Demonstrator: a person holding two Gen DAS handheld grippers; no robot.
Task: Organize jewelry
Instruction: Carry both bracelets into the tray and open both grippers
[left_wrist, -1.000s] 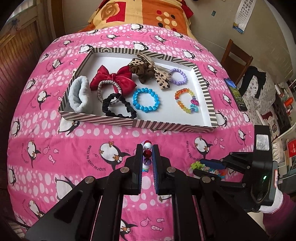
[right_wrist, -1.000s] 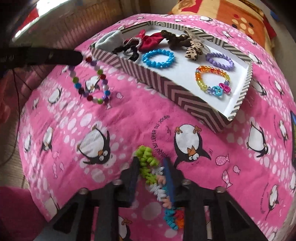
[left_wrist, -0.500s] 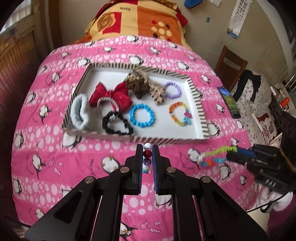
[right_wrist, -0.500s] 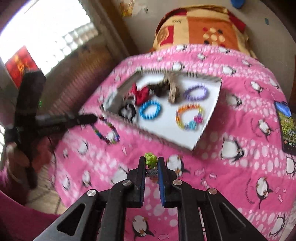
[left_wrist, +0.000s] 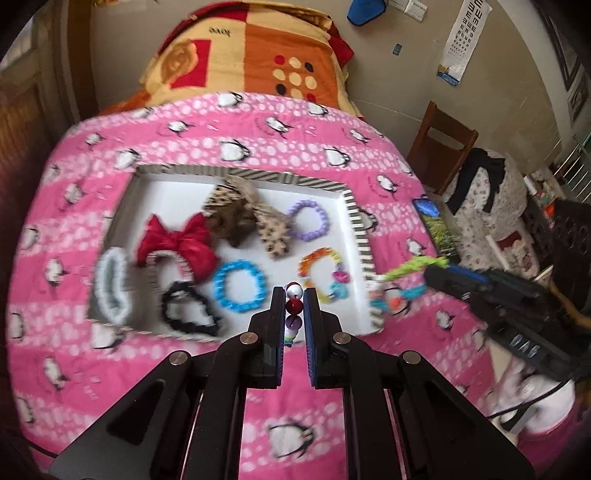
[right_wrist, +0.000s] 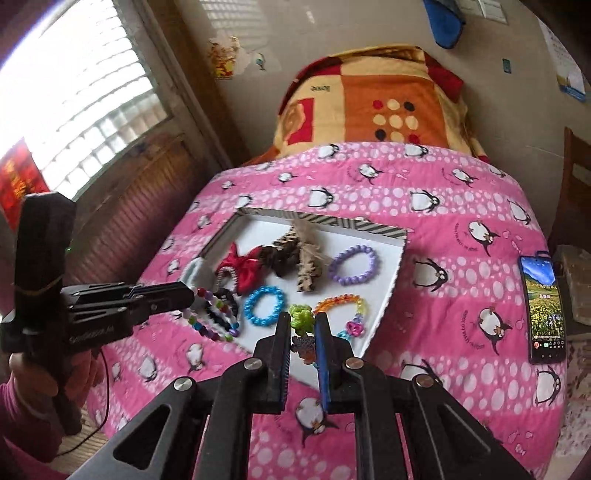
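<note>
Right wrist view: striped tray (right_wrist: 384, 306) holds blue bracelet (right_wrist: 265, 305), purple bracelet (right_wrist: 352, 264), red bow (right_wrist: 243, 264).

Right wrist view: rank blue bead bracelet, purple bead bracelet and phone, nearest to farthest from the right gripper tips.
From the right gripper, shut on a green coiled hair tie:
1. Blue bead bracelet, just ahead and left, in the tray's near part.
2. Purple bead bracelet, farther in, right side of the tray.
3. Phone, off at the bed's right edge.
</note>
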